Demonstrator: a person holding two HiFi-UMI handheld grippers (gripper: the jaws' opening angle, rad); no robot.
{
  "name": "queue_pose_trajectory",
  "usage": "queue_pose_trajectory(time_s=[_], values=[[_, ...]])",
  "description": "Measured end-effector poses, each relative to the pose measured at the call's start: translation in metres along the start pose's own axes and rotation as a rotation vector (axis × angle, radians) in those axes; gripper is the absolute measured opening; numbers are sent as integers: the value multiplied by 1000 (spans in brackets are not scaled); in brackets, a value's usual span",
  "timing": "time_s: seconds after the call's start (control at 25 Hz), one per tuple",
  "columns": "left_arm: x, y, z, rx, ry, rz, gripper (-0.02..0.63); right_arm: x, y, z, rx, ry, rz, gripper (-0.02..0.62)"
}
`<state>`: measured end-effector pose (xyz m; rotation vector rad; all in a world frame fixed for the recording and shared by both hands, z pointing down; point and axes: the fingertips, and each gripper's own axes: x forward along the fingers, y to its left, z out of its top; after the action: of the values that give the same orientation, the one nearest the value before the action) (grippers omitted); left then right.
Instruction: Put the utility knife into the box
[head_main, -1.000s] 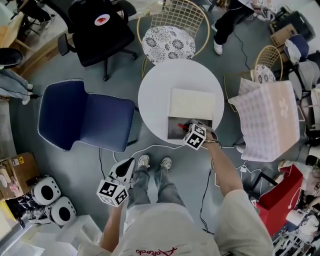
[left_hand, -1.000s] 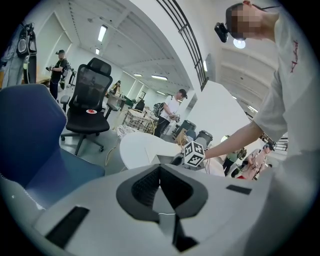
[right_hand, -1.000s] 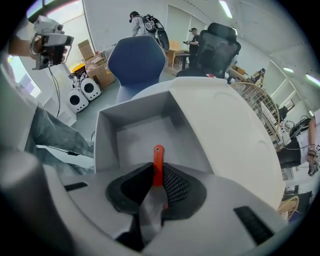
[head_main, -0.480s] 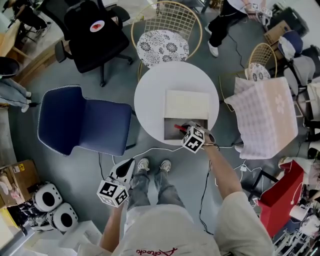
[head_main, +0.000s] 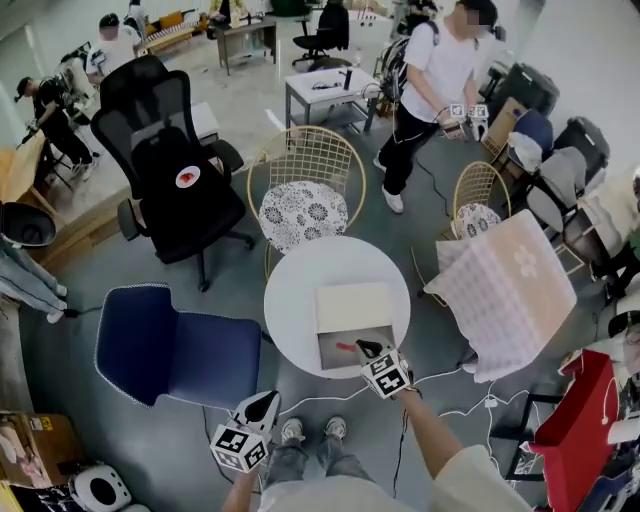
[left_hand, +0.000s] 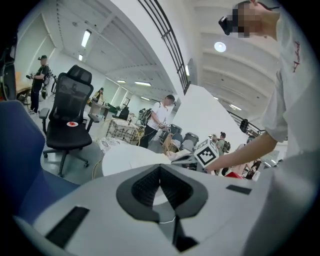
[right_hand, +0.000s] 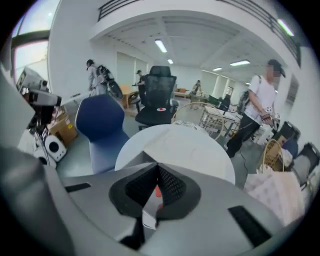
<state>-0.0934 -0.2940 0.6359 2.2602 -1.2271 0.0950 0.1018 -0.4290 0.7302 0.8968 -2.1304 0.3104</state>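
Knife (head_main: 345, 347) down inside box (head_main: 330, 359), near its front wall, right gripper (head_main: 363, 349) clamped on it; left gripper (head_main: 266, 400) shut, empty, well clear of box; box on white table (head_main: 295, 300), chairs around

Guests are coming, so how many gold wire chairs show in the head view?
2. One gold wire chair stands just beyond the round white table; the second wire chair is off to the right, beside the pink checked cloth. Others may be hidden.
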Motion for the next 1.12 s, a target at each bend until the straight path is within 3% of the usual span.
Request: queue_pose_trajectory(time_s=[0.16, 0.32, 0.48, 0.72, 1.12], values=[[11, -13, 25, 48, -41, -68, 12, -52, -7, 28, 239, -192, -93, 17], [16, -24, 42, 108, -62, -138, 12, -101, 5, 48, 367, -361, -165, 17], [22, -38, 58, 172, -84, -204, 12, -128, 21, 49, 396, -450, -208, 17], [15, -47, 60, 209, -75, -272, 12, -152, 50, 32, 446, -485, -276, 17], [1, -80, 59, 253, -78, -307, 12, -192, 73, 26, 436, -540, -320, 17]])
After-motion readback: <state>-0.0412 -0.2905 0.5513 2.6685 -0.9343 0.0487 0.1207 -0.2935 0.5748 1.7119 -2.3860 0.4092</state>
